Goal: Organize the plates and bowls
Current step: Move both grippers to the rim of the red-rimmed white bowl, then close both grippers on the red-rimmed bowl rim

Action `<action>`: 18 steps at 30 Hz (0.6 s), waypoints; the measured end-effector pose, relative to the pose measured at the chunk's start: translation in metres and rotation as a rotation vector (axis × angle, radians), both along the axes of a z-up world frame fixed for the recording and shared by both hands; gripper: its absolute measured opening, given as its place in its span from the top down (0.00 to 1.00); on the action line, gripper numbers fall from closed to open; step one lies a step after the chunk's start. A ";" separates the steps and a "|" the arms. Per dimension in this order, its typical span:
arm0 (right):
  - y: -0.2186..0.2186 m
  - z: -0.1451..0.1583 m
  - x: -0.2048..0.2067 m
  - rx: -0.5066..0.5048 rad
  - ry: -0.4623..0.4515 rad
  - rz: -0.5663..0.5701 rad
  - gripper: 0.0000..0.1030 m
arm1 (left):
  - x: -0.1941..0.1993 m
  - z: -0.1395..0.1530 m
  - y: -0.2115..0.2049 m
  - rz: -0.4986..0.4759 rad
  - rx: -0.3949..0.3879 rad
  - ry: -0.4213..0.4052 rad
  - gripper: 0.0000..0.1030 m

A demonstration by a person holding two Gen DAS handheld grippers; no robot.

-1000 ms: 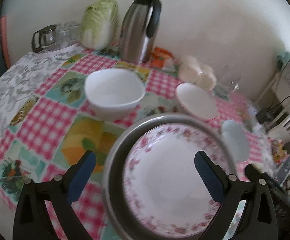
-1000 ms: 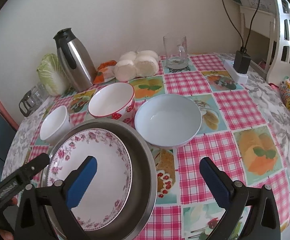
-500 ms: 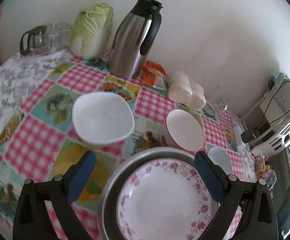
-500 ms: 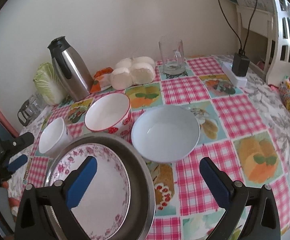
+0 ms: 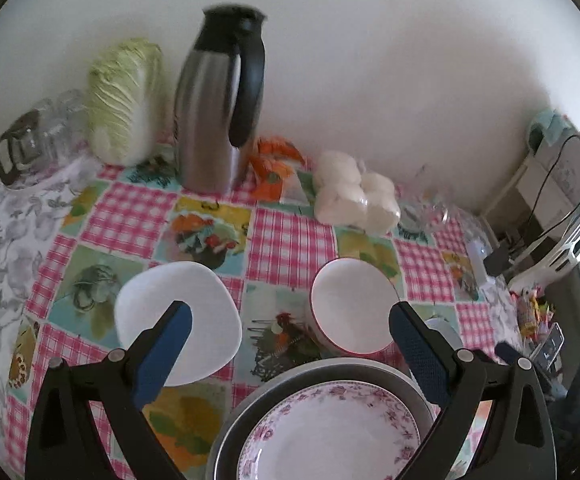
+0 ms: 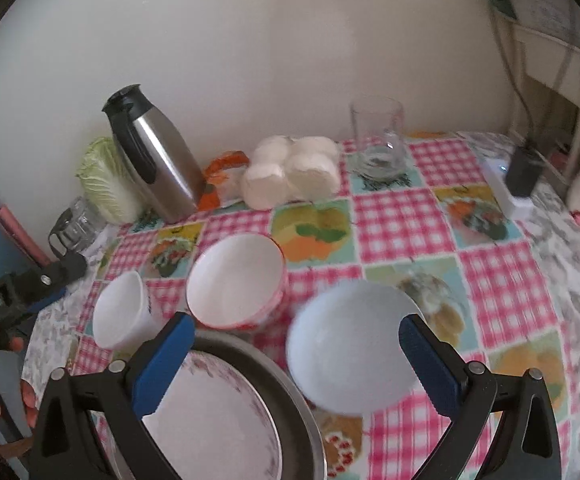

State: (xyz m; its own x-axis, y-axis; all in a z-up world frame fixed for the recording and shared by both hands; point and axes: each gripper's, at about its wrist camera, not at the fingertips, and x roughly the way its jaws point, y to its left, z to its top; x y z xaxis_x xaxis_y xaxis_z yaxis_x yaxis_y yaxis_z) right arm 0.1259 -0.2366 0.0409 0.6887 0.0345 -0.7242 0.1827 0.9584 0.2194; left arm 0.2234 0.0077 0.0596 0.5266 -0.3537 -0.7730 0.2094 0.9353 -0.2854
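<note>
Up front in the left wrist view, the left gripper (image 5: 287, 330) is spread wide, empty, above the floral plate (image 5: 330, 436) in its metal pan (image 5: 241, 420); white bowl (image 5: 177, 320) behind its left finger, red-rimmed bowl (image 5: 352, 306) ahead. From the right wrist, the right gripper (image 6: 294, 346) gapes too; pale blue bowl (image 6: 350, 344) between its fingers, untouched.

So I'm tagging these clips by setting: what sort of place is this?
Most likely a home dining or kitchen table: a fruit-print checked tablecloth, a steel thermos jug beside a napa cabbage against the wall, and bowls and a floral plate laid out.
</note>
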 end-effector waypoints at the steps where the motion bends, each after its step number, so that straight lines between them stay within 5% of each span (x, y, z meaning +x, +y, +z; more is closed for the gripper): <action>1: 0.001 0.001 0.006 -0.003 0.002 0.005 0.00 | 0.006 -0.001 -0.003 -0.008 0.013 0.016 0.04; 5: 0.003 0.002 0.035 0.001 0.049 0.044 0.00 | 0.022 -0.007 -0.019 -0.045 0.087 0.065 0.04; 12: 0.004 -0.017 0.077 0.002 0.179 0.067 0.21 | 0.055 -0.030 -0.032 -0.027 0.061 0.215 0.08; 18: 0.008 -0.039 0.101 -0.039 0.259 0.082 0.38 | 0.072 -0.054 -0.053 -0.044 0.133 0.281 0.27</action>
